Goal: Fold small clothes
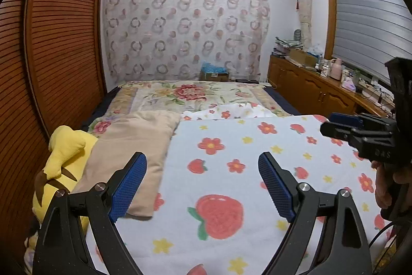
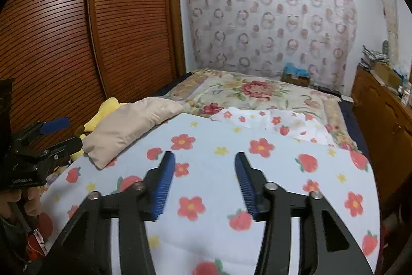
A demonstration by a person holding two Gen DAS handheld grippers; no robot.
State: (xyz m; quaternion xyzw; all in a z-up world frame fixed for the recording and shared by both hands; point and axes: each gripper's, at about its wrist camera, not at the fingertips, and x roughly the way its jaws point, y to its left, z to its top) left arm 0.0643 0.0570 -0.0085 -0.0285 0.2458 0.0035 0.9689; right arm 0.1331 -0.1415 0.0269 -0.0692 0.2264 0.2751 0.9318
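Note:
A small white garment with red flower and strawberry print (image 1: 231,113) (image 2: 278,121) lies crumpled on the bed, past the far edge of the white strawberry-print blanket (image 1: 231,172) (image 2: 219,187). My left gripper (image 1: 202,159) is open and empty above the blanket, well short of the garment. My right gripper (image 2: 204,157) is open and empty above the blanket too. The right gripper also shows at the right edge of the left wrist view (image 1: 360,130), and the left gripper at the left edge of the right wrist view (image 2: 43,141).
A beige pillow (image 1: 134,146) (image 2: 134,125) and a yellow plush toy (image 1: 64,153) (image 2: 103,112) lie at the left. A louvred wooden wardrobe (image 1: 59,43) stands left of the bed. A cluttered wooden cabinet (image 1: 322,86) runs along the right. A floral bedspread (image 1: 185,94) covers the far half.

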